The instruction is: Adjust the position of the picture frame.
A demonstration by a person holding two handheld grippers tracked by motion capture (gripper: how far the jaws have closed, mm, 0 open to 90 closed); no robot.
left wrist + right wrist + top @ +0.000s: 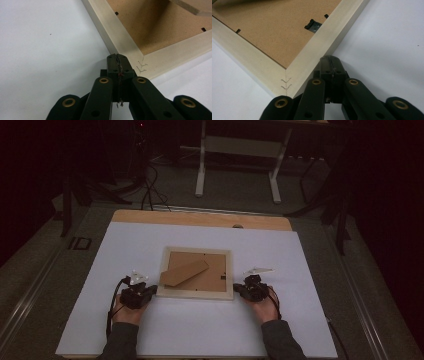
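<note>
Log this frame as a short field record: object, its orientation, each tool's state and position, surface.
object: picture frame, pale wood
orientation: face down, brown backing board and stand up
left tool: jaws shut, tip at the frame's near left corner
right tool: jaws shut, tip against the outer edge by the near right corner
hanger clip: on the backing, right side
surface: white sheet on a wooden table

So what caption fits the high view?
Two shut grippers, left and right, flank a face-down picture frame.
</note>
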